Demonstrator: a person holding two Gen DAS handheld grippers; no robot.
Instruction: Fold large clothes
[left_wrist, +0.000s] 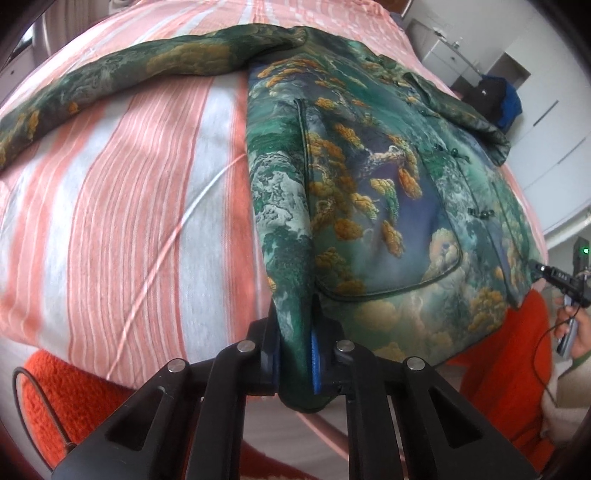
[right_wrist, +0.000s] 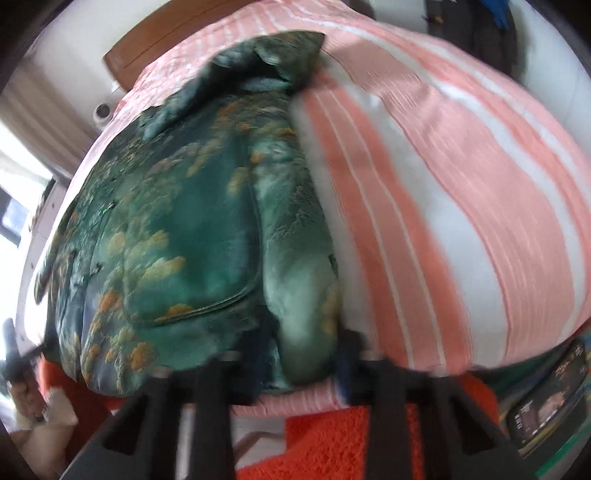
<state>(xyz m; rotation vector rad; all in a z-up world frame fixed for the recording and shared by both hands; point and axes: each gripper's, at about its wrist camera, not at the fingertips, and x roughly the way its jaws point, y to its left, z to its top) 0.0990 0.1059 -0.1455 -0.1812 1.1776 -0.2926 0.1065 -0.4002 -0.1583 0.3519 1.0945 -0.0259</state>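
A green jacket (left_wrist: 369, 192) printed with gold trees and clouds is laid flat, front up, on a bed (left_wrist: 140, 206) covered in a pink-and-white striped spread. Its long axis is seen running from the hem at the near edge of the bed to the collar at the far end, so the garment points away from both cameras. In the left wrist view one sleeve (left_wrist: 122, 74) is stretched out sideways to the left across the stripes, at right angles to the body.

The left hand-held gripper (left_wrist: 295, 350) is clenched on the near left corner of the hem, a fold of fabric pinched between its blue-padded fingers (left_wrist: 316, 365). The right hand-held gripper (right_wrist: 301, 358) is shown in a blurred frame, its jaws brought in against a bunched fold of the jacket's near right edge (right_wrist: 306, 314), which is held between them. An orange fleece garment (left_wrist: 55, 398) worn by the person is seen below the bed edge in both views.
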